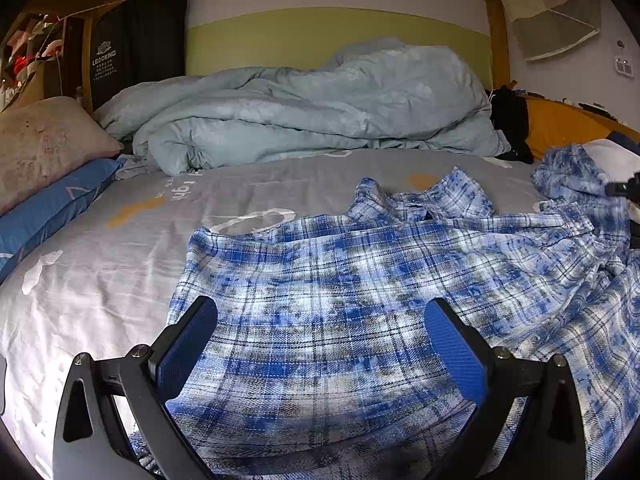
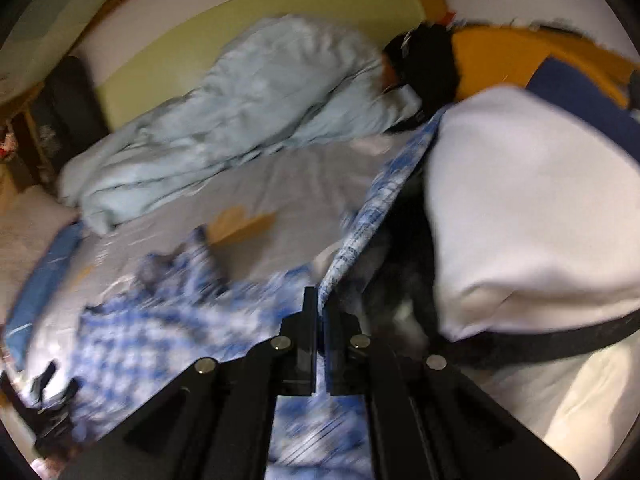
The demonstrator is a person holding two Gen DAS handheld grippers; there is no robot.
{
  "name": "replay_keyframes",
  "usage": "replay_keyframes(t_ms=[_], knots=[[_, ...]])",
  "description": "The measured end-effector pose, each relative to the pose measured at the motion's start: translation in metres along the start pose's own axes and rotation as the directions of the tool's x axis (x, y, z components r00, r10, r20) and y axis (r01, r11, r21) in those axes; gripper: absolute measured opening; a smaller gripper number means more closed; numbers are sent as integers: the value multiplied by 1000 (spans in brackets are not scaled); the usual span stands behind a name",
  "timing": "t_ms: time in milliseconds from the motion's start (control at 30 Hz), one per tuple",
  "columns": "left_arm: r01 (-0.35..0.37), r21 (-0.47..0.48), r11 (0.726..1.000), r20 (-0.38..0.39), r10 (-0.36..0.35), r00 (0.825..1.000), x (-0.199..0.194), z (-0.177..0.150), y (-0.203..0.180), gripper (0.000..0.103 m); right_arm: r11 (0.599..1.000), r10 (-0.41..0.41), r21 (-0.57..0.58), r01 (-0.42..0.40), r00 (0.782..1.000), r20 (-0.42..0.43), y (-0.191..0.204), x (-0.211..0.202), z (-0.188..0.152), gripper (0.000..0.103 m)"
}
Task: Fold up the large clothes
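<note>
A blue and white plaid shirt lies spread and rumpled on the grey bed sheet. My left gripper is open just above the shirt's near hem, its blue pads apart and empty. My right gripper is shut on a stretched edge of the plaid shirt and holds it lifted off the bed; this view is motion-blurred. The right gripper's tip shows at the far right of the left wrist view. The left gripper shows at the lower left of the right wrist view.
A pale blue duvet is heaped at the back of the bed. A pink pillow and a blue pillow lie at the left. A white pillow with a black strap is at the right. A wooden bed frame rises behind.
</note>
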State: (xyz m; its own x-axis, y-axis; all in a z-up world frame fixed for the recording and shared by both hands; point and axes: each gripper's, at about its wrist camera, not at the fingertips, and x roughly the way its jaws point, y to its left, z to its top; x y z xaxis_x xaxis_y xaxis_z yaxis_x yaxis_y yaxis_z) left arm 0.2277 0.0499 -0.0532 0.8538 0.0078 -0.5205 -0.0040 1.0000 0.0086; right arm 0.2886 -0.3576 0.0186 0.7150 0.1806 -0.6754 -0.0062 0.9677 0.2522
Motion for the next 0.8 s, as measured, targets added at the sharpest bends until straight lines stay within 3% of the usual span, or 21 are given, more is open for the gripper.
replay_keyframes(t_ms=[100, 233, 333, 433, 533, 567, 700, 800], knots=[[0, -1, 1000, -5, 0, 1000, 1, 0, 0, 103, 992, 112, -46, -116, 990, -83, 17, -3, -20, 2], [-1, 0, 1000, -2, 1, 1000, 0, 0, 0, 103, 957, 159, -214, -194, 972, -172, 55, -9, -44, 3], [-3, 1, 1000, -2, 3, 1000, 1, 1, 0, 103, 964, 108, -225, -140, 983, -150, 62, -11, -46, 8], [-2, -2, 1000, -5, 2, 1000, 0, 1, 0, 103, 987, 68, -139, -80, 994, -88, 48, -12, -32, 37], [1, -5, 1000, -10, -1, 1000, 1, 1, 1, 103, 1000, 27, -15, -27, 999, -41, 28, -6, -11, 43], [3, -6, 1000, -11, -3, 1000, 1, 1, 2, 103, 1000, 13, 24, -12, 999, -33, 21, -3, -6, 53], [4, -15, 1000, -19, -5, 1000, 3, 1, 3, 103, 982, -71, 176, 70, 997, 0, -13, 6, 16, 56], [9, -19, 1000, -31, -9, 999, 6, 1, 4, 103, 988, -87, 129, 89, 996, -22, -19, 24, 28, 55]])
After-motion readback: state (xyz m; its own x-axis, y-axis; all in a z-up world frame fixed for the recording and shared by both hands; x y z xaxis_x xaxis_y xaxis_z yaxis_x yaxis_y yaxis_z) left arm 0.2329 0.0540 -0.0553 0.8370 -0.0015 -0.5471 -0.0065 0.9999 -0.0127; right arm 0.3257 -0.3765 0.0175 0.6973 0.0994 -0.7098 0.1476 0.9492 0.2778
